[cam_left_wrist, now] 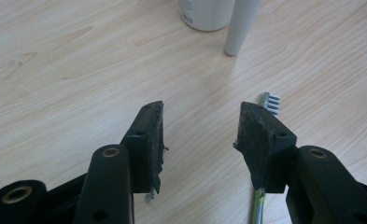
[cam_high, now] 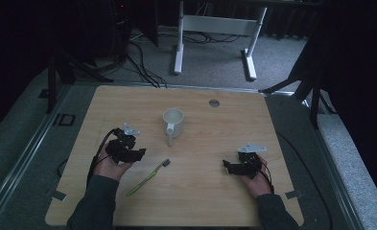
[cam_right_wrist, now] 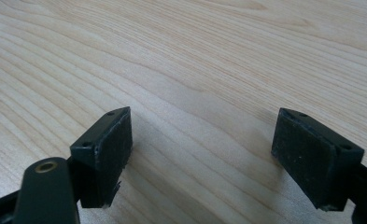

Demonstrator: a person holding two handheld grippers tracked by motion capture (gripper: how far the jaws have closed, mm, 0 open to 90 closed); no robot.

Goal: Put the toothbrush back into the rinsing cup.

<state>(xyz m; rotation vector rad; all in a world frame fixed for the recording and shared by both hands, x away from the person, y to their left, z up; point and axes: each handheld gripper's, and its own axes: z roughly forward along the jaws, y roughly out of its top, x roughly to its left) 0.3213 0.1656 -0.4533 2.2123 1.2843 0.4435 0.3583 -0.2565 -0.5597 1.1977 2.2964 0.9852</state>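
A wooden table (cam_high: 128, 201) seen from above, with a person's two forearms in dark sleeves coming in from the near edge, each hand holding a black two-jaw gripper. The left gripper (cam_high: 139, 153) rests low over the table at the left, pointing toward the middle; its jaws stand partly open with only bare wood between them, gripping nothing. Just beside it, to its right, lies a toothbrush (cam_high: 149, 177) with a green handle, flat on the table and slanted, its grey bristle head at the far right end and its handle running back toward the near edge. In the left gripper view the toothbrush (cam_left_wrist: 270, 103) shows its bristle head just past the tip of the right-hand jaw, with the handle passing under that jaw; whether jaw and brush touch cannot be told. Beyond the toothbrush, near the middle of the table, stands a white mug (cam_high: 173, 122), upright, its handle pointing toward the person; in the left gripper view the mug (cam_left_wrist: 207, 14) appears at the top edge. The right gripper (cam_high: 227, 165) sits well apart at the right side of the table, pointing left. Its jaws are wide open over bare wood, holding nothing. A small round grey disc (cam_high: 214, 102) is set in the table near its far edge.
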